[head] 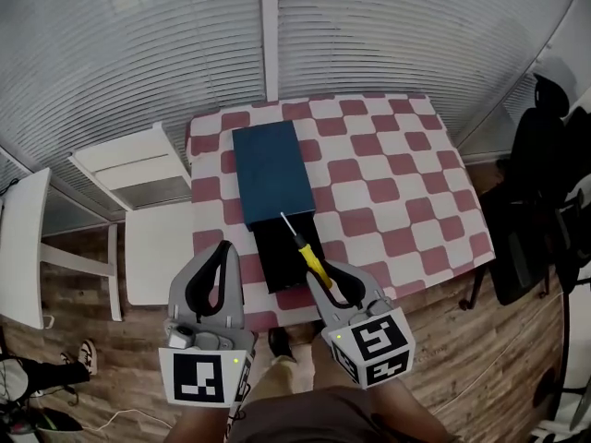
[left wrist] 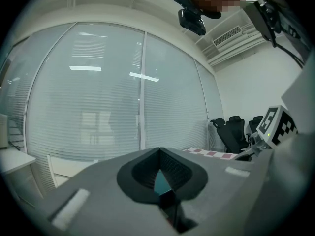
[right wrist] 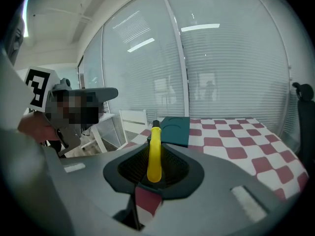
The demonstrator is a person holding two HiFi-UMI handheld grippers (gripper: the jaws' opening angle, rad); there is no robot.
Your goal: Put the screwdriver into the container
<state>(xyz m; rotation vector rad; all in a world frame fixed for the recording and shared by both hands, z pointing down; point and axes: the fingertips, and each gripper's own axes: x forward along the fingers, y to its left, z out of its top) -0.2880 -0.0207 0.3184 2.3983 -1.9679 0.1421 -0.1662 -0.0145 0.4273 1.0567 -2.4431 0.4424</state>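
Note:
A screwdriver point(head: 310, 257) with a yellow handle and a thin metal shaft is clamped in my right gripper point(head: 329, 282), which is shut on the handle. In the right gripper view the screwdriver point(right wrist: 154, 154) stands up between the jaws, tip pointing away. Its shaft reaches over a black open container point(head: 280, 258) at the table's near edge. A teal flat box point(head: 271, 173) lies just beyond the container and also shows as the teal box point(right wrist: 175, 130). My left gripper point(head: 220, 255) hovers left of the container, shut and holding nothing.
The table point(head: 406, 183) wears a red-and-white checked cloth. A white chair point(head: 138, 169) and a white side table point(head: 20, 247) stand at the left, black office chairs point(head: 540, 201) at the right. Blinds point(head: 369, 26) cover the windows behind.

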